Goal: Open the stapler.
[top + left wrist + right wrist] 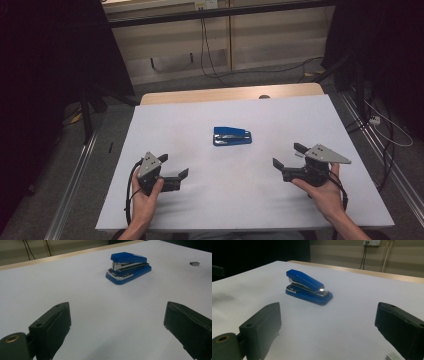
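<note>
The tabletop is big and white, with a bare wood strip along its far edge. My two grippers sit low near the edge closest to me. My left gripper is toward the near left corner, and its jaws are spread wide with nothing between them. My right gripper is toward the near right corner, and its jaws are spread wide and empty too.

The blue stapler lies flat in the middle of the tabletop, closed, well apart from both grippers. Both point in at it.

A tiny grey metal bit lies off to one side of the stapler, in the left gripper view. I cannot tell what it is.

I think the job has hardly begun. Nothing is picked up yet. I must reach the stapler and take hold of it.
</note>
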The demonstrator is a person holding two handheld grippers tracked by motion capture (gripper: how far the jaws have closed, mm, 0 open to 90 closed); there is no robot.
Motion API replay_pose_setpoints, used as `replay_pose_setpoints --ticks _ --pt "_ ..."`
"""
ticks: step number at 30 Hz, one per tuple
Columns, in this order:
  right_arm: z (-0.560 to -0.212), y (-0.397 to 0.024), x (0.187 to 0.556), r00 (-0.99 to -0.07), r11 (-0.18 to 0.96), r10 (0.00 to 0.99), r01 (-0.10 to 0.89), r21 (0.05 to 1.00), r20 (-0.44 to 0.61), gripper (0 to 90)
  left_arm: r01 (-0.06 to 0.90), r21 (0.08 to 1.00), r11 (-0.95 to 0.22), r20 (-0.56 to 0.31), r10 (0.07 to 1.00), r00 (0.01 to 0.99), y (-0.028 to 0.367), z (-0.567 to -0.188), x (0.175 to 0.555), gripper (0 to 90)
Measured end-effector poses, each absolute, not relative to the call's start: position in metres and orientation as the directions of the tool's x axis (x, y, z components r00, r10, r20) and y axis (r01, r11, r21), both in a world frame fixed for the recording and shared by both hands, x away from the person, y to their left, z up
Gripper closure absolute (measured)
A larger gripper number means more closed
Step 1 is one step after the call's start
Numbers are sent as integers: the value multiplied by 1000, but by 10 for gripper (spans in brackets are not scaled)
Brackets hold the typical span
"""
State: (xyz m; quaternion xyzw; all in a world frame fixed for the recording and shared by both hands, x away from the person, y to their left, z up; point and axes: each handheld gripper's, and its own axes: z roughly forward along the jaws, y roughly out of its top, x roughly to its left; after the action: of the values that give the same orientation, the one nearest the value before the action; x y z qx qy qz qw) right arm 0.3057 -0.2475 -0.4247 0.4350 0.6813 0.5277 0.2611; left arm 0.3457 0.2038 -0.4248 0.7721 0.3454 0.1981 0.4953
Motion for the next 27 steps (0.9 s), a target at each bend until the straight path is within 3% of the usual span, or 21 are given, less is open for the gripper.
replay_pose_setpoints --ticks 9,11,20,27 --pt "-427 -222 317 -522 95 849 297 950 78 57 326 900 -289 -34 700 714 192 -422 350 75" --pt "-426 -220 319 -522 91 849 296 951 81 50 299 899 -321 14 702 712 187 -421 350 74" --pt "-429 -211 329 -530 108 846 286 952 63 47 341 897 -280 -74 666 742 176 -418 355 74" --pt "-426 -208 336 -531 104 845 276 956 62 45 295 911 -287 -38 656 753 169 -414 362 74"
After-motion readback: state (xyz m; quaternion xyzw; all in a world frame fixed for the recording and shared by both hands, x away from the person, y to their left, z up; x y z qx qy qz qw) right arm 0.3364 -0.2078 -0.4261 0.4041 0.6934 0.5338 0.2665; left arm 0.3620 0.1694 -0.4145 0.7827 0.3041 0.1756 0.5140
